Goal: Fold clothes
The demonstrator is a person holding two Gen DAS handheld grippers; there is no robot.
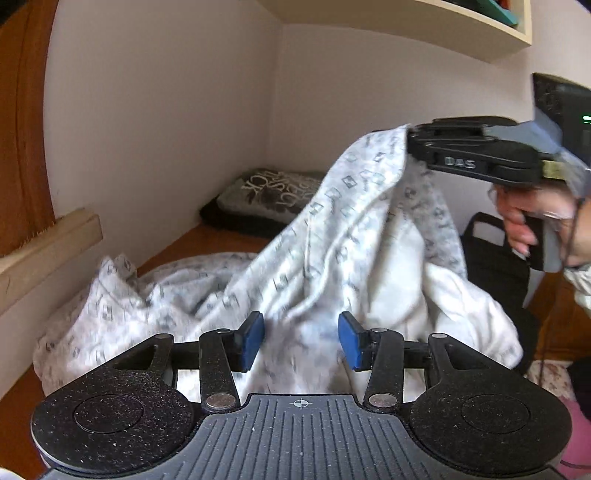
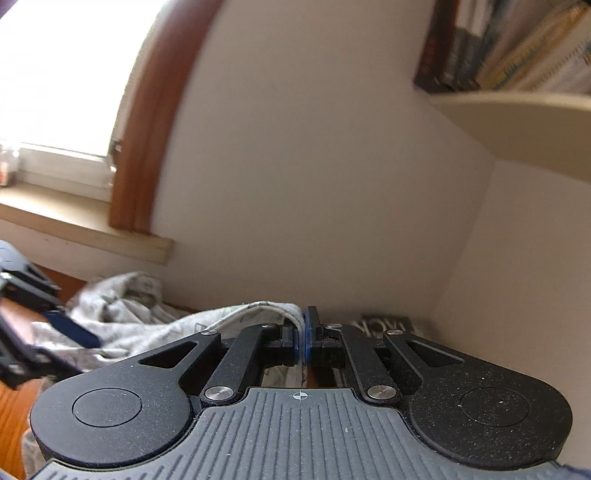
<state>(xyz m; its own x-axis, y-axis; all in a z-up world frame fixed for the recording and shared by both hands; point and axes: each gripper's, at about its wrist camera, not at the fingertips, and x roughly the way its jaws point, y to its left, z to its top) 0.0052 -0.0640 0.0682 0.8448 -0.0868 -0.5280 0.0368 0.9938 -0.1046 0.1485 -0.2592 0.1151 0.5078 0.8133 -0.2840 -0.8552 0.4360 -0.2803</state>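
**Garment pinched aloft by the right gripper, left jaws apart**

Garment — a white cotton piece printed with small grey squares (image 1: 332, 236) — hangs from the right gripper (image 2: 303, 341), whose blue pads are pressed together on a hemmed edge of the cloth. Seen from the left wrist camera, that black gripper (image 1: 410, 146) lifts the fabric into a peak at the upper right, a hand (image 1: 532, 229) clasping its grip below.

Left gripper (image 1: 301, 341) sits low and near, its jaws apart, the blue pads (image 1: 253, 339) standing either side of a blurred fold of the garment without pressing on it.

From the peak the cloth slopes down to the left and spreads in a rumpled heap over an orange-brown wooden surface (image 1: 207, 240). Farther back, against the pale wall, lies a grey cushion with dark lettering (image 1: 269, 195). At far left runs a wooden window sill (image 1: 48, 247) — and high on the right a cream wall shelf (image 1: 424, 26).
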